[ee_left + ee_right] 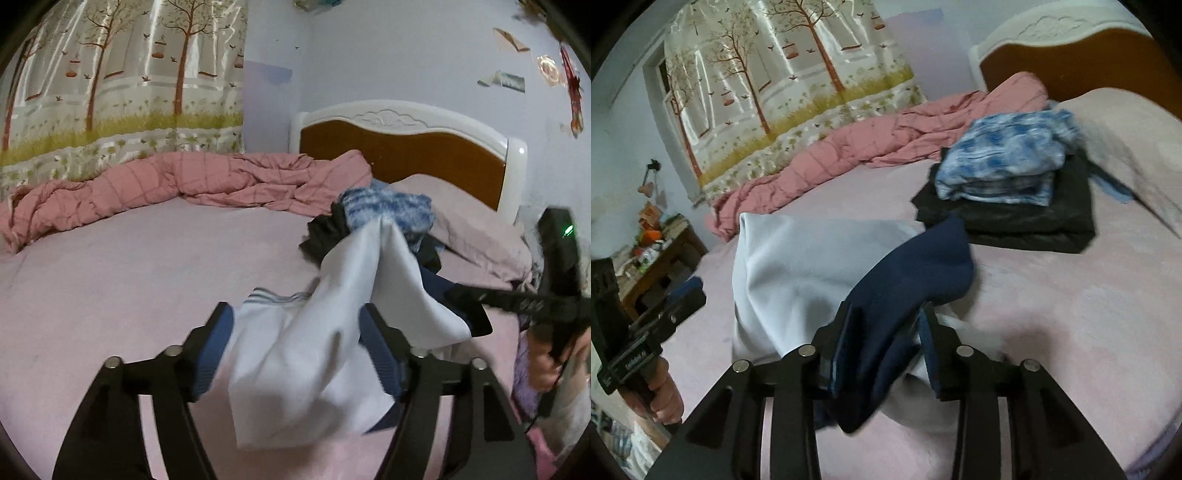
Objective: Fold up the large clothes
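Left tool [295, 354] stood spread around the smooth pale-blue-and-navy fabric garment [295, 369], pads apart; right tool [886, 350] straddled its navy fold, grip unclear, garment draping onto the pink bed sheet [129, 258].

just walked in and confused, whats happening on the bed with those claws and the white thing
A person is folding laundry on the bed, holding a claw in each hand. The left claw stands wide open around the white part of a white and navy garment, its pads clear of the cloth. The right claw has the navy part between its jaws; whether it grips is unclear. A folded blue-and-white piece sits on a folded black one near the pillow.
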{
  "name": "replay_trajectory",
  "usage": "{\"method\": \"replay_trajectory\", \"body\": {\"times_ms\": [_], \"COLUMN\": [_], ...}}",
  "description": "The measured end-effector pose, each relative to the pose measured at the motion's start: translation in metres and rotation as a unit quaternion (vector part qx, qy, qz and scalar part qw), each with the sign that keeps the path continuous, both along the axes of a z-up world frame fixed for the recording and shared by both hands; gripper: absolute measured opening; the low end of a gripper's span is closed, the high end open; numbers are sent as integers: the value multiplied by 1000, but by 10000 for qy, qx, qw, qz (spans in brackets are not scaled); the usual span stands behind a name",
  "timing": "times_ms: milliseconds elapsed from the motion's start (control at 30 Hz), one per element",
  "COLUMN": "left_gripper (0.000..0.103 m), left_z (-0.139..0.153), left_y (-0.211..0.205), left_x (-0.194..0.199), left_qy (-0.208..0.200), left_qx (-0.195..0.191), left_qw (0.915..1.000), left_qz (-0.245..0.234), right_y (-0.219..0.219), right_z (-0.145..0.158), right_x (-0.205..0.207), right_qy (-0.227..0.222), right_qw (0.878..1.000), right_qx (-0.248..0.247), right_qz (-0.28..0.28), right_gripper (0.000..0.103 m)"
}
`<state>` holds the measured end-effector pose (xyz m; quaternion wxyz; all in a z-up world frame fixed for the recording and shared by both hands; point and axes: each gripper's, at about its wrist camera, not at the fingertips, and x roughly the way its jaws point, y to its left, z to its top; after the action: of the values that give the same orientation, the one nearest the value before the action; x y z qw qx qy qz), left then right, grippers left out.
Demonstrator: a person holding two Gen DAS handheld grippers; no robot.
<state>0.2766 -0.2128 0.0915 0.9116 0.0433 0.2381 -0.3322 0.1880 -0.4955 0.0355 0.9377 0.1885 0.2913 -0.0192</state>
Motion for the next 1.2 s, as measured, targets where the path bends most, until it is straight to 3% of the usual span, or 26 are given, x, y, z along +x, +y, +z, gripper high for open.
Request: {"method": "replay_trajectory", "body": {"times_ms": [100,133,167,233,367,467,533,567,600,667,700,767,800,900,967,1000,1067,1133,1200], "left_gripper": [81,85,88,91,92,93,93,93,93,93,93,98,101,103,98,89,49,36,33], "left_z": [-16,-21,-24,-27,-39,-60,-80,-93,-103,-119,-126,-143,-147,-142,-141,-140,-134,-117,-97], "left_y": [4,6,10,22,58,61,51,43,39,31,28,18,13,-5,-12,-11,1,13,21], "left_x": [-6,-3,2,15,49,76,95,104,110,114,115,116,115,107,103,102,100,94,85], "left_qy": [-42,7,99,357,1386,2090,2669,2998,3230,3619,3818,4317,4373,4115,4045,3972,3742,3350,2888], "left_qx": [239,273,253,37,-834,-1068,-992,-971,-1010,-1211,-1381,-1693,-1722,-1364,-1279,-1269,-1374,-1661,-1830], "left_qw": [9996,9993,9990,9977,9842,9706,9579,9487,9408,9243,9137,8840,8799,8980,9028,9068,9164,9271,9395], "left_qz": [160,237,341,575,714,537,361,271,201,1,-169,-598,-702,-754,-703,-629,-353,-263,-202], "right_y": [3,5,12,26,72,104,116,117,110,84,59,30,15,7,19,26,36,44,54], "right_z": [12,17,26,41,61,39,9,-6,-17,-26,-31,-41,-48,-58,-56,-51,-45,-33,-20], "right_x": [-27,-32,-34,-30,-1,33,53,57,56,44,31,13,1,-15,-21,-23,-30,-41,-50], "right_qy": [-203,-273,-343,-406,-84,644,1163,1330,1407,1413,1413,1520,1554,1556,1559,1561,1532,1363,1171], "right_qw": [9982,9972,9961,9952,9860,9709,9594,9503,9445,9594,9728,9744,9726,9766,9723,9697,9684,9715,9734], "right_qx": [-365,-506,-701,-891,-1489,-1942,-2323,-2736,-2962,-2439,-1803,-1447,-1383,-1237,-1612,-1790,-1913,-1899,-1938], "right_qz": [-436,-472,-402,17,750,1247,1098,663,194,-123,-342,-803,-1033,-819,-663,-574,-458,-402,-351], "right_gripper": [60,61,62,78,88,90,89,83,68,58,49,44,44,44,44,46,53,62,68]}}
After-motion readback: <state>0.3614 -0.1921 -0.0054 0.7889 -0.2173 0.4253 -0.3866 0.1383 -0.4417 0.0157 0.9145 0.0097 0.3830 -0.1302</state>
